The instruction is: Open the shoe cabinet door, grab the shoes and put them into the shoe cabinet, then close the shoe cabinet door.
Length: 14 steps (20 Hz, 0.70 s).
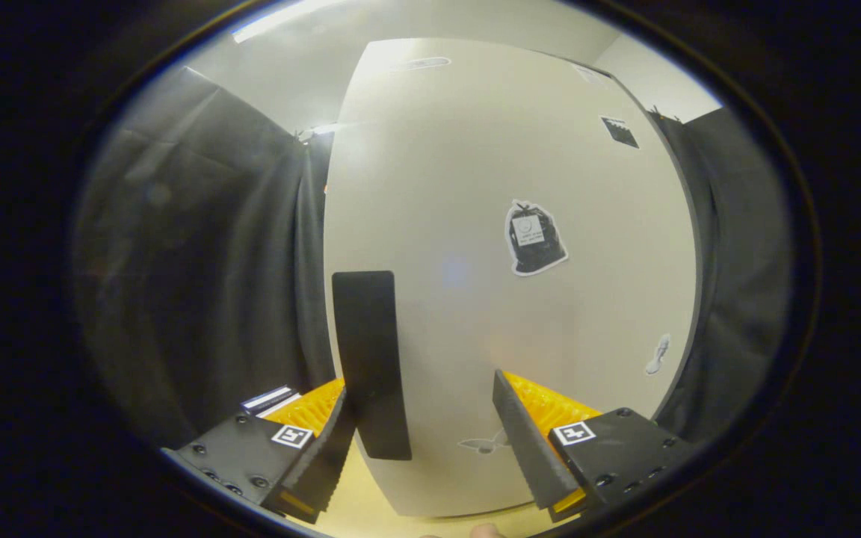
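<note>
White cabinet door (pixel 520 314) w/ 1 black handle (pixel 369 359) between wide-apart tongs (pixel 430 441), 4 stickers.

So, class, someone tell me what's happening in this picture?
A person's handheld claw is right up against the white shoe cabinet door, which looks shut. Its fingers are spread apart, with the door's dark upright handle just ahead of the left finger, not clamped between the two. Stickers dot the door, including a black bag sticker. Black cloth hangs on both sides.
</note>
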Each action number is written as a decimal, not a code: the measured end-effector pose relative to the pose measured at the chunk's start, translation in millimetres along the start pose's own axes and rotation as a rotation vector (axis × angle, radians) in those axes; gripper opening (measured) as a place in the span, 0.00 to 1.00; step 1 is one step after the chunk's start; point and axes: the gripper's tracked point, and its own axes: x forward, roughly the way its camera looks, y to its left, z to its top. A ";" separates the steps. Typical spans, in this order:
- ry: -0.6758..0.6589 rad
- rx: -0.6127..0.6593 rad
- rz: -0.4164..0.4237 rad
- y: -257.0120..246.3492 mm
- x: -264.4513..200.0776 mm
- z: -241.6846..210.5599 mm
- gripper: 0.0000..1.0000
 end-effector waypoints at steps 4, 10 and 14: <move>-0.003 -0.028 -0.017 4.3 3.5 1.6 1.00; -0.003 -0.044 -0.040 4.8 2.7 4.0 1.00; -0.003 -0.053 -0.048 6.2 0.5 2.2 1.00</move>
